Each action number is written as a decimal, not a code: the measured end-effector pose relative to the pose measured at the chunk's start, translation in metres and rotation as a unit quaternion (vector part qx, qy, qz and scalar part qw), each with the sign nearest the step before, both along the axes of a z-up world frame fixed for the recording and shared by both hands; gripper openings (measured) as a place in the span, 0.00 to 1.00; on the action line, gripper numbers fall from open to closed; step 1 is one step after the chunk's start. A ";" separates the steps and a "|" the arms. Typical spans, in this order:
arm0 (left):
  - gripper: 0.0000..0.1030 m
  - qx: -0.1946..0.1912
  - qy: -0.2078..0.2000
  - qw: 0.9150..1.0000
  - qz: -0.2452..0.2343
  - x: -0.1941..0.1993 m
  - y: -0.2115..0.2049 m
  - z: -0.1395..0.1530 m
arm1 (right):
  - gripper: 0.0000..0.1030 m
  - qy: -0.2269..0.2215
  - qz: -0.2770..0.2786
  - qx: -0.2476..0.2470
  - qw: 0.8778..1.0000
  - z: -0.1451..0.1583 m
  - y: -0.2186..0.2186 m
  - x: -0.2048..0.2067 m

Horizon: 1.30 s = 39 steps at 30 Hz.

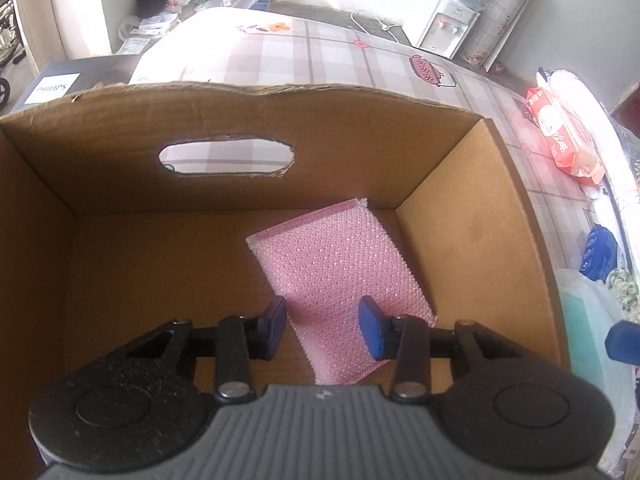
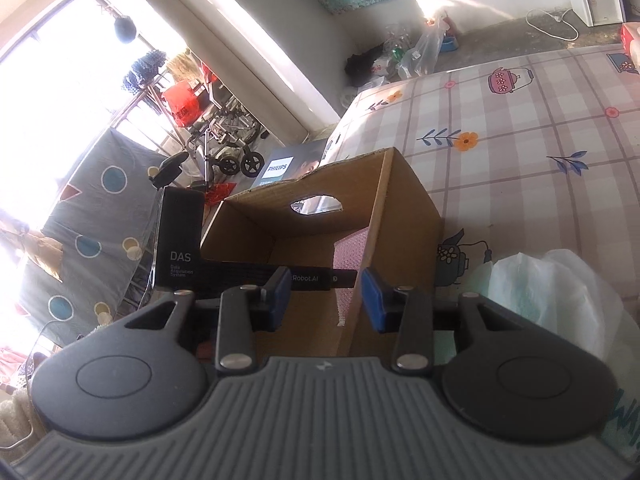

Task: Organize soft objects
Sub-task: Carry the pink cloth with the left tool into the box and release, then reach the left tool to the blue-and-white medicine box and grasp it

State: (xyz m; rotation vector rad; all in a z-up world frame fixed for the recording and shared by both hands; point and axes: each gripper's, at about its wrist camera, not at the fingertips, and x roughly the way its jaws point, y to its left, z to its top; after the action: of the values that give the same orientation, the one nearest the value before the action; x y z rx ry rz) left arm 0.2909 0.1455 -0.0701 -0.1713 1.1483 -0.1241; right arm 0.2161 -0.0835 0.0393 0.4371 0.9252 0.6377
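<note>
Pink bubble-wrap pouch [image 1: 328,276] lies on floor of cardboard box [image 1: 240,120], lower centre of frame. Left gripper [image 1: 323,326] above pouch's near end, fingers narrow, pads not visibly pressing. Right gripper [image 2: 325,300] outside box, fingers narrow, empty. Step: placing pouch, seemingly done. Next: withdraw, fetch next soft item.

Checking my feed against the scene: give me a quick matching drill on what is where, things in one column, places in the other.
Things:
1. pink bubble-wrap pouch
2. red wipes pack
3. water dispenser
4. white plastic bag

Places:
A. on the floor by the far wall
B. on the floor of the cardboard box
C. on the checked bedsheet, outside the box, by the right gripper
D. on the bedsheet, beyond the box's right wall

Pairs: 1-B, 2-D, 3-A, 4-C
</note>
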 end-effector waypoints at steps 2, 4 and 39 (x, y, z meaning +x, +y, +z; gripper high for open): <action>0.40 0.019 -0.008 1.000 -0.017 0.001 -0.010 0.001 | 0.38 0.003 -0.003 0.004 1.000 -0.002 -0.005 -0.004; 0.40 0.031 -0.019 0.999 -0.028 0.002 -0.016 0.002 | 0.38 0.005 -0.007 0.007 1.000 -0.002 -0.010 -0.010; 0.84 -0.086 -0.201 0.956 -0.194 -0.199 -0.202 0.122 | 0.55 -0.084 -0.368 -0.078 0.923 -0.039 -0.251 -0.253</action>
State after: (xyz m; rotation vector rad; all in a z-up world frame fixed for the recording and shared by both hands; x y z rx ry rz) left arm 0.0915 -0.0566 0.0515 -0.0668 0.7515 -0.5825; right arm -0.0371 -0.3344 0.0003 0.5348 0.5752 -0.0886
